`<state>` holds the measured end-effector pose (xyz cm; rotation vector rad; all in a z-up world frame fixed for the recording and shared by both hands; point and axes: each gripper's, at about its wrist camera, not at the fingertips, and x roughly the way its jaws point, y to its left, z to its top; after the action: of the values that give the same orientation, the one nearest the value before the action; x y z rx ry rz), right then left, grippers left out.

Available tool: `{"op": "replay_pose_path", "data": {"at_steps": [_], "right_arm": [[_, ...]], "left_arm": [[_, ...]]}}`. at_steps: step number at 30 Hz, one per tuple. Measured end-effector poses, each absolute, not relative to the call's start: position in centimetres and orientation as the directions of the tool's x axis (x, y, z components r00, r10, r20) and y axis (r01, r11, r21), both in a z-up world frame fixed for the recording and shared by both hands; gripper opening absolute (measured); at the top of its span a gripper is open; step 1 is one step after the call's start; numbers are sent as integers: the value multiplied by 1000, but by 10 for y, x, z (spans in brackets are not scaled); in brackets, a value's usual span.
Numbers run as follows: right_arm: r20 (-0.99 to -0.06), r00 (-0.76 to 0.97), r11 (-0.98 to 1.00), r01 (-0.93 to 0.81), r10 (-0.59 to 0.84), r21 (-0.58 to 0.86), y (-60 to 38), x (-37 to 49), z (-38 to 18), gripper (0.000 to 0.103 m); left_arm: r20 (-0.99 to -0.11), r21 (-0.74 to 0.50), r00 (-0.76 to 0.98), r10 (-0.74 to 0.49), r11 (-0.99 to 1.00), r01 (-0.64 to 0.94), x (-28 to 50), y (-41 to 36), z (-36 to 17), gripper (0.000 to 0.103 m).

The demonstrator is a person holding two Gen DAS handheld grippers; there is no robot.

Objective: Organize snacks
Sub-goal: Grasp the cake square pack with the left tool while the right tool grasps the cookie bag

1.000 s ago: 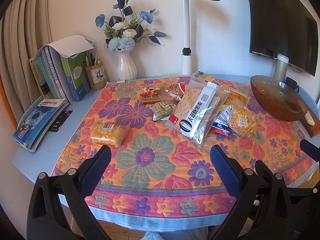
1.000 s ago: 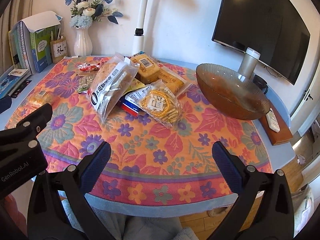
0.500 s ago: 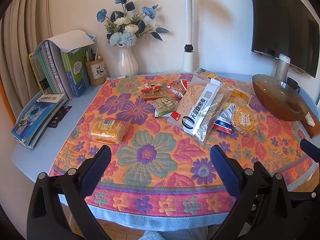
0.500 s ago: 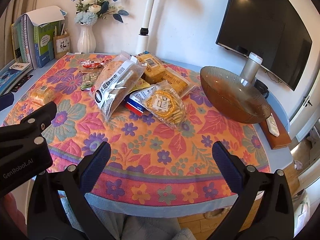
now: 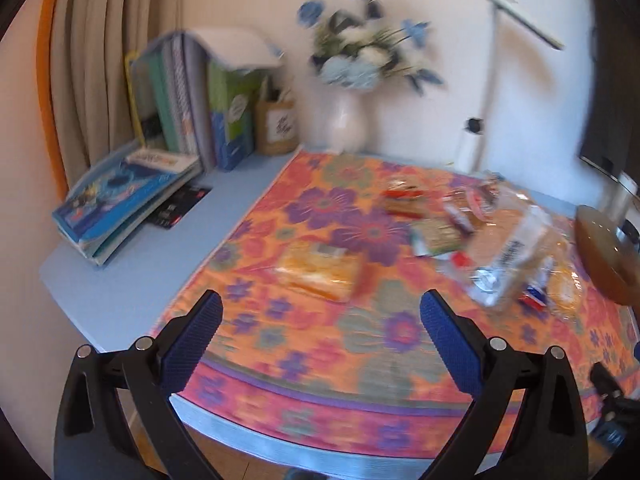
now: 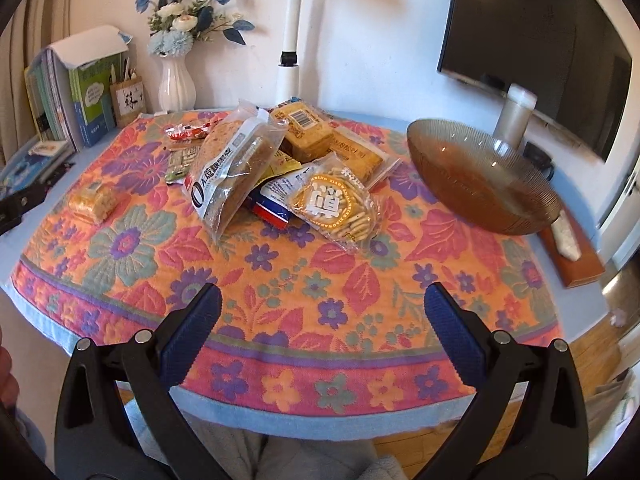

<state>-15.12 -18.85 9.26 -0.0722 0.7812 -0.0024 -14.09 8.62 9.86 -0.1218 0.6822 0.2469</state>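
Observation:
A heap of snack packets lies mid-table on a flowered cloth (image 6: 280,280): a long bread bag (image 6: 228,168), a clear bag of stick biscuits (image 6: 334,204), and brown cake packs (image 6: 304,128). One orange-yellow snack pack (image 5: 316,270) (image 6: 92,200) lies apart at the left. An amber glass bowl (image 6: 484,184) stands at the right. My left gripper (image 5: 320,316) is open, just short of the yellow pack, nothing between its fingers. My right gripper (image 6: 322,308) is open above the cloth's near edge, well short of the heap.
Books (image 5: 128,196) lie and stand at the left, beside a pen holder (image 5: 278,126) and a white vase of blue flowers (image 5: 346,124). A white lamp post (image 6: 290,40) rises behind the snacks. A remote on a wooden tray (image 6: 568,240) sits right of the bowl.
My left gripper has swung left and forward toward the lone yellow pack, blurring its view. My right gripper has edged slightly closer to the table. Both stay open.

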Motion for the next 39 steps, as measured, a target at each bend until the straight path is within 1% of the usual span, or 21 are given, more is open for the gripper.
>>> {"op": "replay_pose_path", "data": {"at_steps": [1, 2, 4, 5, 7, 10, 11, 14, 15, 17, 19, 22, 24, 27, 30, 33, 35, 36, 37, 38, 39], "right_arm": [[-715, 699, 999, -34, -6, -42, -190, -145, 91, 100], [-726, 688, 999, -42, 7, -29, -191, -139, 89, 100], [-733, 680, 999, -45, 10, -27, -192, -129, 88, 100], [-730, 684, 999, -44, 11, -27, -193, -125, 89, 100], [-728, 685, 999, -50, 30, -5, -198, -118, 90, 100], [-727, 686, 999, -35, 40, 22, -212, -104, 91, 100], [-727, 685, 999, -30, 33, 18, -217, -99, 90, 99], [-744, 666, 998, -64, 49, 9, -228, -81, 87, 94], [-751, 658, 997, -71, 54, 10, -230, -78, 86, 91], [-767, 636, 995, -90, 84, 34, -238, -68, 84, 87], [-773, 629, 995, -96, 83, 29, -245, -58, 81, 87], [-810, 570, 979, -199, 140, 28, -245, -42, 68, 87], [-828, 544, 966, -259, 134, -14, -239, -33, 60, 89], [-844, 528, 932, -345, 94, -112, -228, -18, 49, 91], [-847, 520, 917, -383, 113, -113, -226, -8, 48, 93], [-850, 508, 902, -419, 137, -105, -222, 1, 45, 93], [-859, 486, 900, -430, 162, -73, -222, 9, 41, 93], [-863, 473, 900, -433, 179, -51, -222, 12, 38, 92], [-865, 462, 899, -437, 193, -32, -220, 14, 36, 91], [-865, 460, 898, -439, 201, -25, -220, 15, 35, 90], [-864, 457, 897, -442, 211, -14, -219, 14, 35, 82]], "left_arm": [[-651, -42, 740, 172, 964, -261, -137, 97, 97, 98], [-673, -71, 729, 123, 971, -229, -130, 107, 95, 98], [-727, -173, 686, -40, 977, -126, -114, 123, 88, 98], [-748, -280, 639, -177, 958, -61, -101, 136, 81, 98], [-765, -367, 580, -281, 929, -34, -84, 149, 69, 98], [-804, -300, 550, -227, 953, -45, -59, 148, 59, 98], [-819, -265, 538, -201, 963, -43, -51, 143, 54, 98], [-834, -245, 518, -192, 969, -36, -28, 135, 42, 98], [-838, -233, 514, -181, 972, -37, -23, 135, 39, 98], [-847, -120, 526, -82, 992, -38, -14, 125, 33, 98], [-847, -31, 531, -9, 999, -31, -9, 114, 28, 98], [-839, 77, 540, 69, 997, -9, -7, 104, 24, 98], [-837, 110, 540, 90, 994, 4, -8, 102, 23, 98], [-848, 116, 523, 92, 993, 14, -16, 114, 21, 98], [-858, 122, 501, 115, 992, -19, -26, 136, 17, 98], [-868, 93, 483, 115, 993, -68, -30, 160, 17, 98], [-881, 1, 472, 36, 997, -74, -31, 172, 19, 98], [-881, -120, 466, -79, 991, -59, -29, 178, 21, 98], [-874, -194, 464, -146, 979, -56, -28, 180, 21, 98], [-854, -299, 464, -236, 952, -67, -22, 184, 22, 98], [-843, -343, 466, -269, 936, -80, -20, 185, 22, 98]]}}
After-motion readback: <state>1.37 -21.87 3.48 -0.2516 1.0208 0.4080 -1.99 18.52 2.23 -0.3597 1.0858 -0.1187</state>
